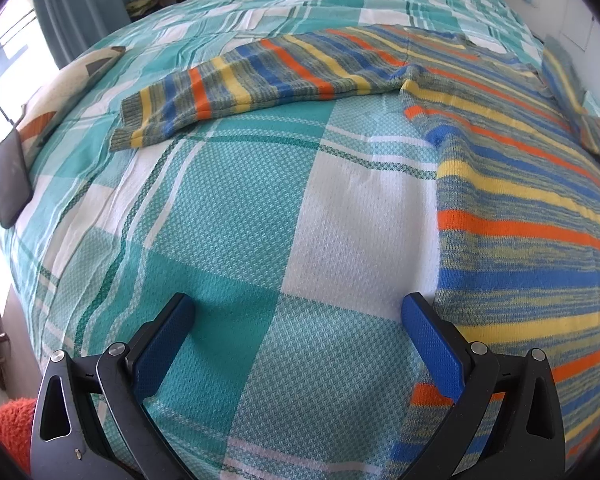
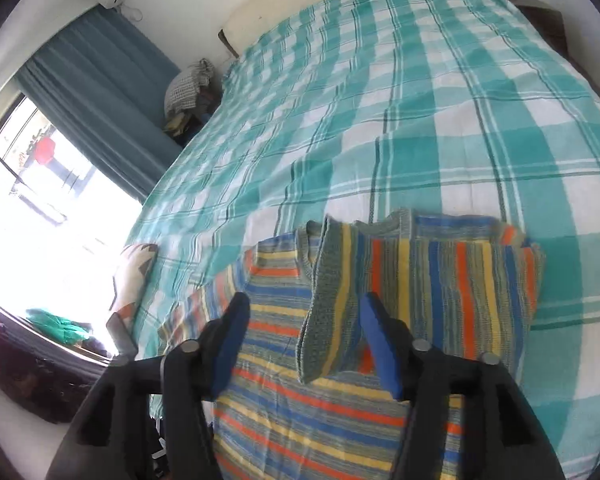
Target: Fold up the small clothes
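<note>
A small striped knit sweater [image 1: 520,208] in blue, yellow and orange lies flat on the bed. Its left sleeve [image 1: 240,88] stretches out to the left. In the right wrist view the sweater body [image 2: 300,392] lies below, and its right sleeve [image 2: 440,288] is folded across the chest, its cuff [image 2: 320,320] hanging between the fingers. My left gripper [image 1: 298,344] is open and empty over the bedspread, just left of the sweater's hem. My right gripper [image 2: 304,340] is open, its jaws on either side of the sleeve cuff.
The bed is covered by a teal and white plaid bedspread [image 1: 228,220]. A dark phone [image 1: 10,176] and a patterned pillow [image 1: 60,96] lie at the bed's left edge. A pile of clothes [image 2: 188,92] sits by the blue curtain [image 2: 100,88] and window.
</note>
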A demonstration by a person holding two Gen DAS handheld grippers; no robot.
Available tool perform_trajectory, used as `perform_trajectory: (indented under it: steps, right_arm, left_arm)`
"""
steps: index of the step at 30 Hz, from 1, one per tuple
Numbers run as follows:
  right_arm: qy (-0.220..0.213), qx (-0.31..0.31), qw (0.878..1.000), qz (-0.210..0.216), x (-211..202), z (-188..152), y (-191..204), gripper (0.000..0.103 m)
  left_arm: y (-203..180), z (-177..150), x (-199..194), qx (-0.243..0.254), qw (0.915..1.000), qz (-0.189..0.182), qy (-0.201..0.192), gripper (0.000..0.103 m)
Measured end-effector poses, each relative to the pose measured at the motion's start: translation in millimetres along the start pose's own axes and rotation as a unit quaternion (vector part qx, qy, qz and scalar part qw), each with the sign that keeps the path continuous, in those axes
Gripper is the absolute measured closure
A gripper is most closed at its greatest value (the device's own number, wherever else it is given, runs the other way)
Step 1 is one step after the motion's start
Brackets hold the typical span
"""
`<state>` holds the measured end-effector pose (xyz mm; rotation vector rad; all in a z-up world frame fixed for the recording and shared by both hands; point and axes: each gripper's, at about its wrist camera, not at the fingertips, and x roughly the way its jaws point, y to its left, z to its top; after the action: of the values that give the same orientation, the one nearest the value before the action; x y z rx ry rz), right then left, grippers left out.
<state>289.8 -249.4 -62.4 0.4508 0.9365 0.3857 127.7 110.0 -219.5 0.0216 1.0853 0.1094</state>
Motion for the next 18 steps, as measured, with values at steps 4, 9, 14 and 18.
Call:
perform_trajectory:
  steps: [4,9,14,18]
  right_arm:
    - [-0.004,0.003,1.0,-0.012,6,-3,-4,0.034]
    - [0.046,0.064,0.997,-0.026,19,-24,-54,0.034]
    - [0.1,0.112,0.971,-0.188,48,-64,-133,0.069]
    - [0.022,0.122,0.961,-0.248,7,-74,-152,0.086]
  left_arm:
    - [-1,1,0,0.001,1.0,-0.001,0.003,0.0]
    - [-3,2,1,0.0,1.0,0.002,0.002,0.0]
    - [-2,0,0,-0.001,1.0,0.0,-0.004,0.0]
    - [-2,-1,1,0.001,1.0,0.002,-0.005,0.0]
